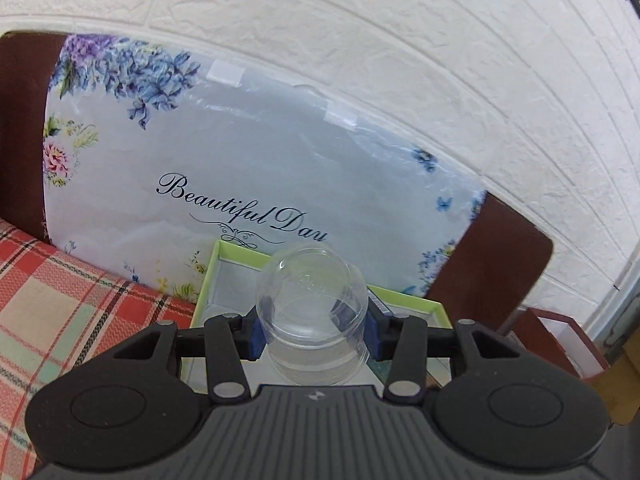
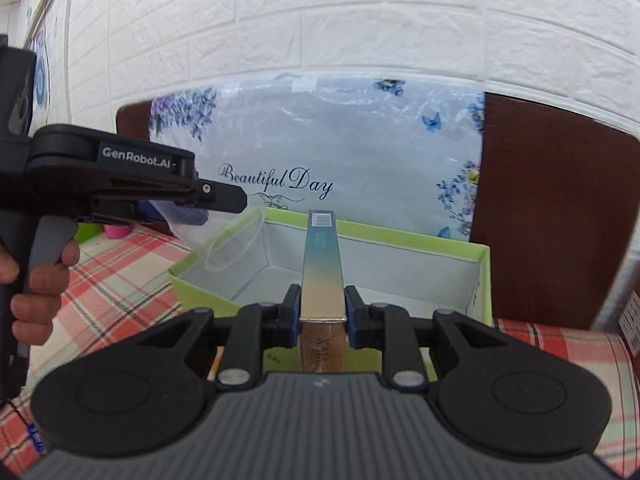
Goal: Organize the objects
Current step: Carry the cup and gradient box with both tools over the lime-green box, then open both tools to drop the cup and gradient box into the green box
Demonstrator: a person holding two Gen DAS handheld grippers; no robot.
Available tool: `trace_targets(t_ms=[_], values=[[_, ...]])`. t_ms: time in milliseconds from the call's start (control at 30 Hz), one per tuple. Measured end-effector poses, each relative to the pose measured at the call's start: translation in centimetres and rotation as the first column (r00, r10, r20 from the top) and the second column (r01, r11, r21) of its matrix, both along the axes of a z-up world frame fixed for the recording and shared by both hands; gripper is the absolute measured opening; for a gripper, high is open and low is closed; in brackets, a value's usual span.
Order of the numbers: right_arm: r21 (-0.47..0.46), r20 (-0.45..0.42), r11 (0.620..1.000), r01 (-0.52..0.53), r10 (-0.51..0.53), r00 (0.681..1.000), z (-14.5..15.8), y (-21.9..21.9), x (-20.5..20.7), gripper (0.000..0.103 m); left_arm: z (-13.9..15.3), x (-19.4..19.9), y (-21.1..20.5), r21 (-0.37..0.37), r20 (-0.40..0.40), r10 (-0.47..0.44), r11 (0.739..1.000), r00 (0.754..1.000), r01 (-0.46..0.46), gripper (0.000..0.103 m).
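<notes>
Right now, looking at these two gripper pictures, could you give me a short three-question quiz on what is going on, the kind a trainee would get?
1. True or false: the left gripper holds a clear plastic cup.
2. What does the right gripper clamp? A) a spoon B) a slim box with a barcode C) a pink cup
3. Fill in: both held things hang above the open ____ box on the plaid cloth.

Key: 1 true; 2 B; 3 green.
</notes>
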State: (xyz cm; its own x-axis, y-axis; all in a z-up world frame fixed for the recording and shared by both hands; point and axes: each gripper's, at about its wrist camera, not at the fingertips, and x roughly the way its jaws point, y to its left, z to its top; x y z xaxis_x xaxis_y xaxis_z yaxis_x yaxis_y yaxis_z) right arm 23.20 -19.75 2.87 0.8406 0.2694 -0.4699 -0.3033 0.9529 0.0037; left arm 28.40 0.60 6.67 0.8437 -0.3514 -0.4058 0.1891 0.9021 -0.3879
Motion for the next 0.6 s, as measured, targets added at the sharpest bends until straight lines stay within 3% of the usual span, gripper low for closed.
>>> trace_targets(t_ms=[133, 200, 233, 300, 600], values=[[0.008, -0.024, 1.0, -0.014, 0.014, 1.0, -1.1, 0.5, 3.1, 0.022, -1.0, 2.2, -0.2, -0.002, -0.016, 0.002, 1.0, 1.0, -0.003, 0.053], [-0.017, -0.025, 1.0, -0.012, 0.012, 1.0, -1.7, 0.8, 4.4, 0.023, -1.6, 2.7, -0.1, -0.005, 0.0, 0.022, 1.0, 1.0, -0.022, 0.07], [-0.042, -0.021, 0.999, 0.006, -0.007, 1.0, -2.0, 0.9, 4.9, 0.038, -1.9, 2.9, 0.0, -0.002, 0.0, 0.038, 0.999, 0.999, -0.038, 0.084], [-0.087, 0.004, 0.994, 0.065, -0.065, 0.998, -2.2, 0.8, 4.9, 0.067, -2.1, 2.8, 0.2, 0.01, -0.019, 0.08, 0.997, 0.997, -0.08, 0.088], [-0.087, 0.11, 0.991, 0.105, -0.095, 0.989, -1.0, -0.3, -0.3, 0.103, -1.7, 0.0, 1.7, -0.02, -0.058, 0.092, 0.995, 0.994, -0.093, 0.088]])
